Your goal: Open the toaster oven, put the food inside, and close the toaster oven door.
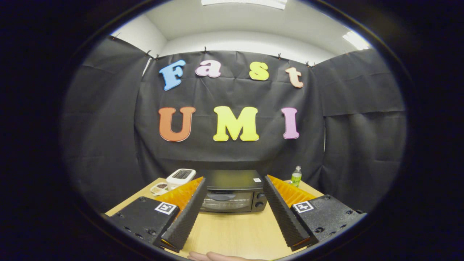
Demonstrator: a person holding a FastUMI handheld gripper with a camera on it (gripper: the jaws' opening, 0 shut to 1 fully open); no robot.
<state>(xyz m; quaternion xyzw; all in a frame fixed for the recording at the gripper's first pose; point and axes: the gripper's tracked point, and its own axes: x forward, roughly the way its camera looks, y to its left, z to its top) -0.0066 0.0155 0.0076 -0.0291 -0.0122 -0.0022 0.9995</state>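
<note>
The tool (235,185) stands wide apart, its two ribbed fingers (188,214) spread with bare tabletop between them and nothing held. Each finger carries a small square black-and-white marker on its dark base block.

Beyond the fingers, framed in the gap between their tips, sits the black box-shaped toaster oven (232,190) at the far edge of the light wooden table (232,232). Its glass door (226,201) is closed, with a dark curved handle across the top of the pane, and two round black knobs (259,200) are stacked one above the other on the right side of its front. A small white sticker sits on its flat top near the right end.

Toward the far left corner of the table, just beside the oven, rests a white rectangular appliance with a dark panel on top (181,176). In front of that, closer to the left finger, lies a small pale tray holding dark brown bits of food (159,187); the finger partly hides it, so I cannot tell what kind of food it is.

At the far right corner of the table stands a small clear plastic bottle with a green label and a pale cap (296,176), upright and apart from the oven.

At the near edge of the table, part of a person's hand (212,257) pokes in, lying below the fingers.
</note>
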